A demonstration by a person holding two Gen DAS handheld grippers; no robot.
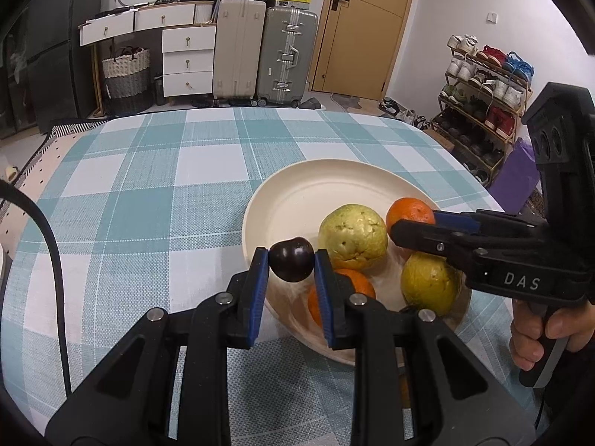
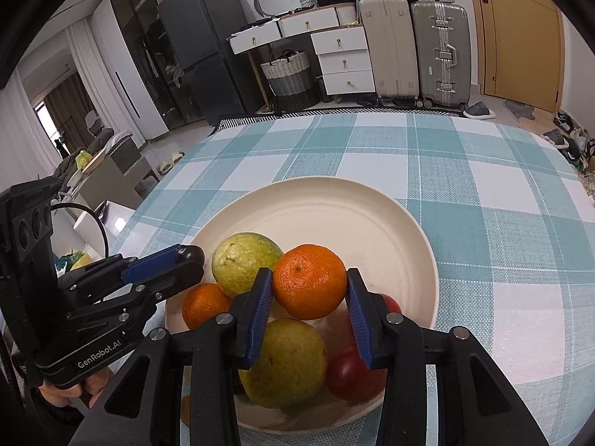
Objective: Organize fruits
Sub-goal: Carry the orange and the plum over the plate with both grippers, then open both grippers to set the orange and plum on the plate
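- Blue-padded fingers [image 1: 260, 278] of the left gripper [image 1: 291, 264] are clamped on a dark plum [image 1: 291, 264], one pad on each side of it, with the fruit sitting right at the fingertips.
- Just beyond and below those fingertips lies the near rim of a cream plate [image 1: 297, 200], so the plum hangs over the plate's edge.
- Past the left gripper's right-hand finger sits a yellow-green guava [image 1: 352, 236]; beneath that finger an orange [image 1: 362, 284] shows, partly hidden.
- Fingers [image 2: 260, 297] of the right gripper [image 2: 309, 287] are closed on a mandarin [image 2: 309, 287], pads pressed against both its sides, the fruit lifted above the others.
- Below the right gripper's fingers, inside the plate [image 2: 390, 223], lie a second guava [image 2: 286, 362] and a red fruit [image 2: 353, 371]; another red fruit peeks out behind the right-hand finger, too hidden to name.
- To the left of the right gripper's left finger are the first guava [image 2: 243, 262] and the orange [image 2: 204, 304].
- Seen from the right wrist, the left gripper [image 2: 186, 256] comes in from the left, its tips over the plate's left rim, just beside the first guava.
- A hand [image 1: 539, 334] grips the handle of the right gripper, well behind its fingers.
- Under everything is a teal-and-white checked tablecloth [image 1: 148, 186].
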